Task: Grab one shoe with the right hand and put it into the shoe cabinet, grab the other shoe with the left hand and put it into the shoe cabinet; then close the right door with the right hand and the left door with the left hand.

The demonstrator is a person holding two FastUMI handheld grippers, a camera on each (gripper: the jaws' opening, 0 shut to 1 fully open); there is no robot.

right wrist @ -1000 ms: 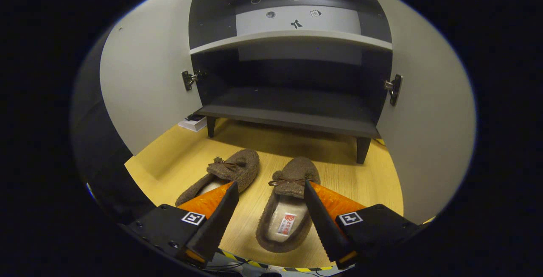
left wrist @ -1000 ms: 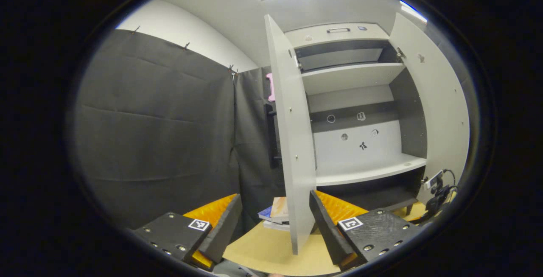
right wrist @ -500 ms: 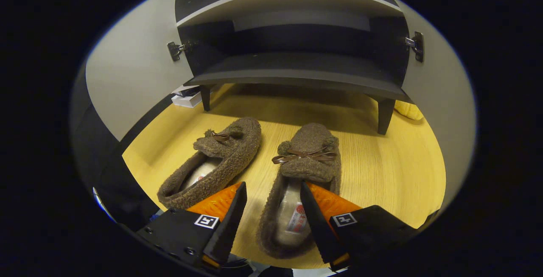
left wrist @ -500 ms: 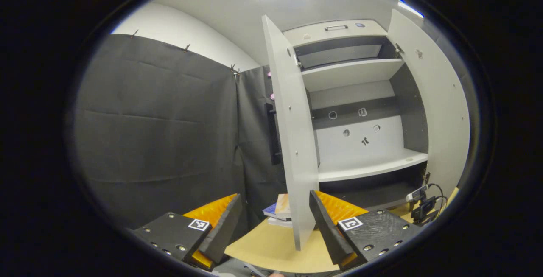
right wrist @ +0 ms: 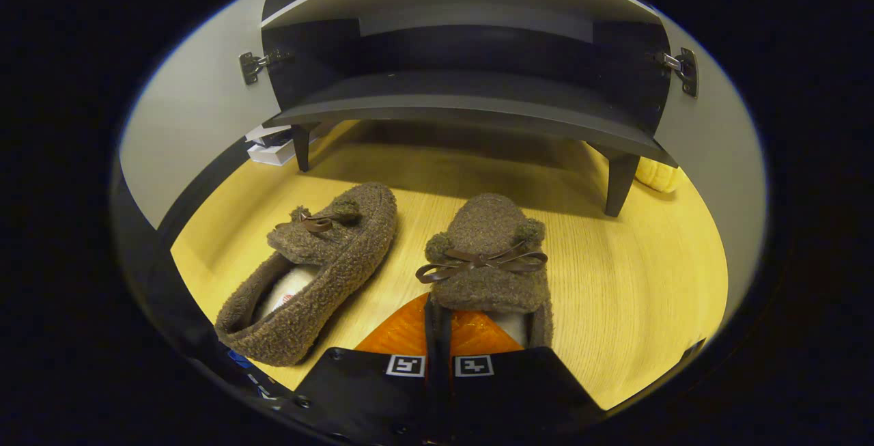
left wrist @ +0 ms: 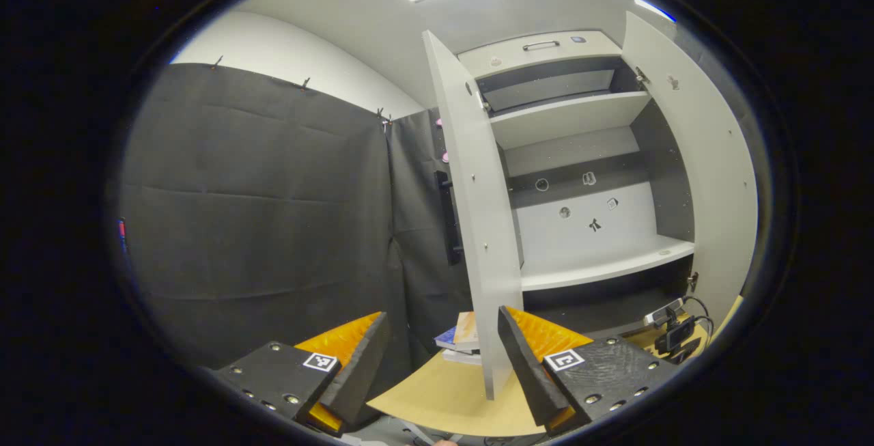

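Your right gripper (right wrist: 437, 326) is clenched on the near wall of the right shoe (right wrist: 488, 255), at six o'clock on the floor (right wrist: 635, 282). Left gripper (left wrist: 440, 354) stays released; left shoe (right wrist: 314, 268) at nine, cabinet (right wrist: 464, 101) unfilled, doors open.

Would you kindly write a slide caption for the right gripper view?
Right gripper closed on the side wall of one brown slipper, its mate alongside, before the open shoe cabinet.
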